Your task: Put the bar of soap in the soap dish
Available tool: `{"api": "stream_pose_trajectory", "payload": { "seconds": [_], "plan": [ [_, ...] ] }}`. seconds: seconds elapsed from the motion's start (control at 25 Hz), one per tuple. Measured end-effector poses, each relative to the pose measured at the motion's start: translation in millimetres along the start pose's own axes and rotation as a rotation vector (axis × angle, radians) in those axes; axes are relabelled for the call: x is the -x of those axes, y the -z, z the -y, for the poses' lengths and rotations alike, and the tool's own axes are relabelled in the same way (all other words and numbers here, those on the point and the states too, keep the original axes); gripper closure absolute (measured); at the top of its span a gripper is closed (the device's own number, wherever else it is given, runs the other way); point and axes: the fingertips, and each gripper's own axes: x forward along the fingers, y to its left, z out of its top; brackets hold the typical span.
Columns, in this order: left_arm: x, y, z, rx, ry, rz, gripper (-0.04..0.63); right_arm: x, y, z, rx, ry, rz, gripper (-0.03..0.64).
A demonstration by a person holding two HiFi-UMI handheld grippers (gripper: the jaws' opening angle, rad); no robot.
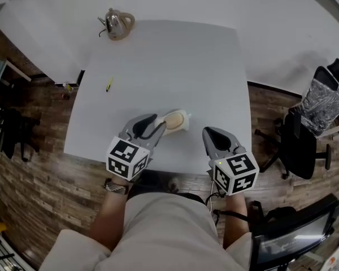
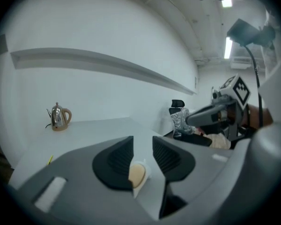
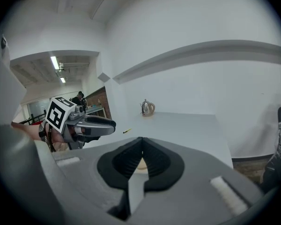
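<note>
1. Tan soap (image 1: 172, 121) lies in the white soap dish (image 1: 186, 119), near the front edge of the table (image 1: 175, 55). I judge the placing done.
2. Key relation: the soap is just beyond the tips of my left gripper (image 1: 156, 126) and a little to their right. Its long axis runs roughly across the table, slightly slanted. I see no contact.
3. Left gripper: jaws partly apart, nothing clamped (soap and dish show through the gap, down on the table).
4. Right gripper (image 1: 210, 134): jaws fully together, empty. It is farther from the dish, off to the right, so the left is the nearer hand.
5. Surface: pale grey, smooth. It also carries a yellow pen (image 1: 108, 84) and a kettle (image 1: 117, 22), the kettle at the far left corner.
6. Room: white walls, wood floor (image 1: 39, 179), black office chair (image 1: 305, 145) on the right.
</note>
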Motion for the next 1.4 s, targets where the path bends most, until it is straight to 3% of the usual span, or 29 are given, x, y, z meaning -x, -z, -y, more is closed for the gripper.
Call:
{"api": "stream_pose_trajectory", "payload": {
  "seconds": [0.48,0.84,1.04,1.2,1.4],
  "plan": [
    [33.0,-41.9,-26.9,0.031,-0.083,0.111,0.541,1.3,-53.7,-2.8,0.048,0.022,0.112,0.614],
    [40.3,-53.0,-45.2,-0.120,-0.087,0.110,0.581,-5.9,-77.4,-4.9,0.058,0.083,0.146,0.614],
    [54.4,-76.1,-45.3,-0.316,-0.118,0.121,0.583,-4.9,-96.2,-15.3,0.092,0.102,0.180,0.614],
    [62.4,-95.6,-47.1,-0.341,-0.108,0.187,0.588,-3.2,-110.4,-28.6,0.115,0.099,0.213,0.614],
    [68.5,-101.1,-53.1,-0.344,-0.103,0.211,0.589,-5.2,-118.5,-38.7,0.121,0.109,0.229,0.614]
  ]
}}
